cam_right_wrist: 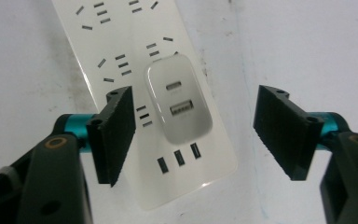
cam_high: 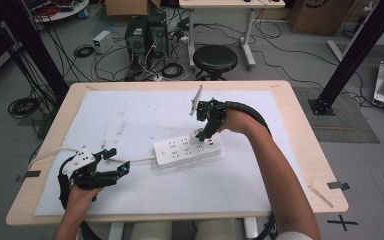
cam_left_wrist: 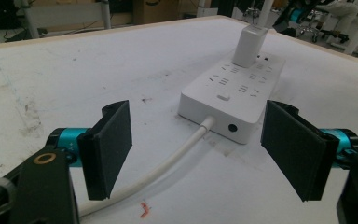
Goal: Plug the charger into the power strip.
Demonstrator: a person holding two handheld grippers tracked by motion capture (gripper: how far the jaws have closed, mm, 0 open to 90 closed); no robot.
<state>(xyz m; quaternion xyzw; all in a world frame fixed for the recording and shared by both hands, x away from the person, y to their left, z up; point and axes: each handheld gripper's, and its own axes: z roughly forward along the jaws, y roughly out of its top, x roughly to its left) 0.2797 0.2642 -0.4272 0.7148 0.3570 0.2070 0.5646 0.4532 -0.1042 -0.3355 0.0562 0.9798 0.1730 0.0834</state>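
Right gripper view: the power strip (cam_right_wrist: 121, 56) runs off the top edge beyond the gripper's jaws, so its far end and cord are cut off; the charger (cam_right_wrist: 179, 105) sitting between the jaws hides the socket beneath it, and its prongs can't be made out. Left gripper view: the cord (cam_left_wrist: 168, 163) passes behind the left-hand jaw and out the bottom edge, end unseen. High view: charger (cam_high: 198, 134) mostly covered by the right gripper (cam_high: 205, 131), socket markings too small to read.
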